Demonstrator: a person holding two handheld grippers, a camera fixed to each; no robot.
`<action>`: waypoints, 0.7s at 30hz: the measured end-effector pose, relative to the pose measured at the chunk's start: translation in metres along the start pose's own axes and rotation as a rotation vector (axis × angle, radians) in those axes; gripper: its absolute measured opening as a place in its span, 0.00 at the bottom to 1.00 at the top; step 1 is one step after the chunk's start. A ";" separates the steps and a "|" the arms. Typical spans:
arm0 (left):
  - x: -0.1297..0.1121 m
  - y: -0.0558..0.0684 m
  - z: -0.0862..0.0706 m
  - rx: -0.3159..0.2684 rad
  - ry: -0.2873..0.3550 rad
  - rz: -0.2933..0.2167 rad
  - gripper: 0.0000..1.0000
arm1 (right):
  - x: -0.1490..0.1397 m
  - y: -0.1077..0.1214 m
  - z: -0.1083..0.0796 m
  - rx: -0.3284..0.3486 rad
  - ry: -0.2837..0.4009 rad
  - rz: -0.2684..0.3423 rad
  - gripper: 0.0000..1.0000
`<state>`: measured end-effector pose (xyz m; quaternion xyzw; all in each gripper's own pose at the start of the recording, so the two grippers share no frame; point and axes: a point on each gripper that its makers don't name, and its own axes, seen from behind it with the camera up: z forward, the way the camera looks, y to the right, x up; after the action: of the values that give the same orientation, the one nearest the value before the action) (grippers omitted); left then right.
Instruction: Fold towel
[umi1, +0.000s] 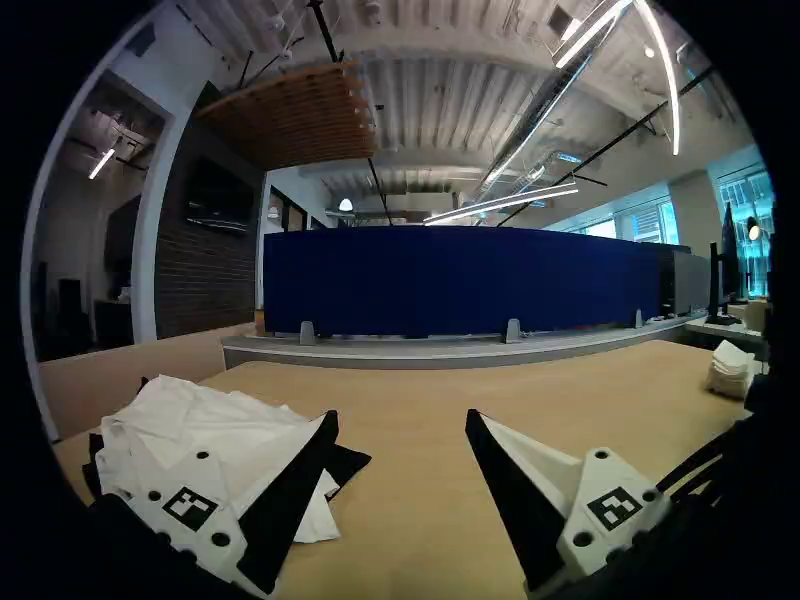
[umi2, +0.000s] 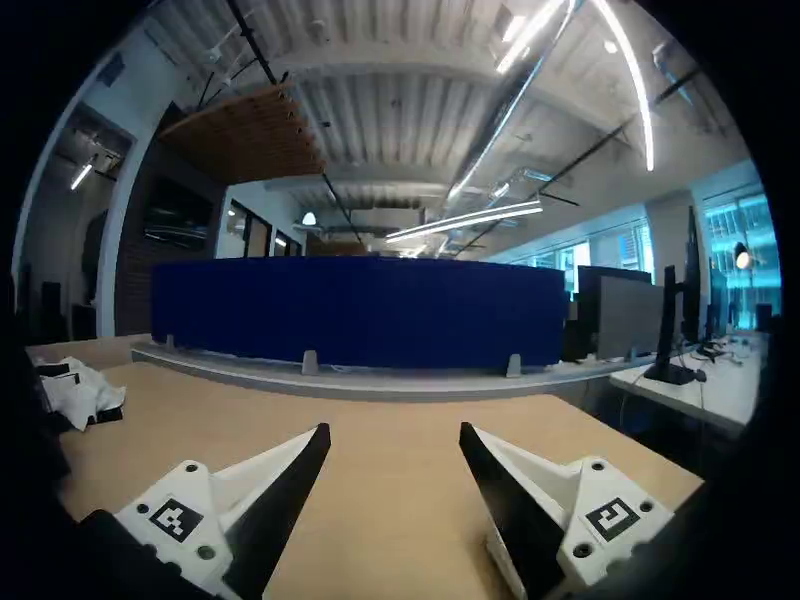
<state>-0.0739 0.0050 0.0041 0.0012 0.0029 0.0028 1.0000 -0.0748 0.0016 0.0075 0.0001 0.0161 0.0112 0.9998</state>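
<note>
Both sets of jaws apart: left gripper (umi1: 400, 415) by crumpled towel (umi1: 200, 420), right gripper (umi2: 392, 428) over open desk (umi2: 200, 410); blue partition (umi2: 360, 310) lines the far edge.

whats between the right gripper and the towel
Bare wooden table, in the right gripper view; the towel lies far to the left of the open right gripper.
</note>
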 end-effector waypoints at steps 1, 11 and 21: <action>0.000 0.000 0.000 0.000 0.000 0.000 0.94 | -0.004 0.001 0.000 -0.001 -0.002 0.004 1.00; 0.000 0.000 0.000 0.000 0.000 0.000 0.94 | -0.028 0.001 0.001 0.000 -0.011 0.032 1.00; 0.001 -0.001 0.002 0.000 0.001 0.000 0.95 | -0.040 0.005 -0.002 -0.002 -0.003 0.055 1.00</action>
<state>-0.0731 0.0043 0.0058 0.0013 0.0032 0.0030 1.0000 -0.1147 0.0060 0.0063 -0.0007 0.0145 0.0385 0.9992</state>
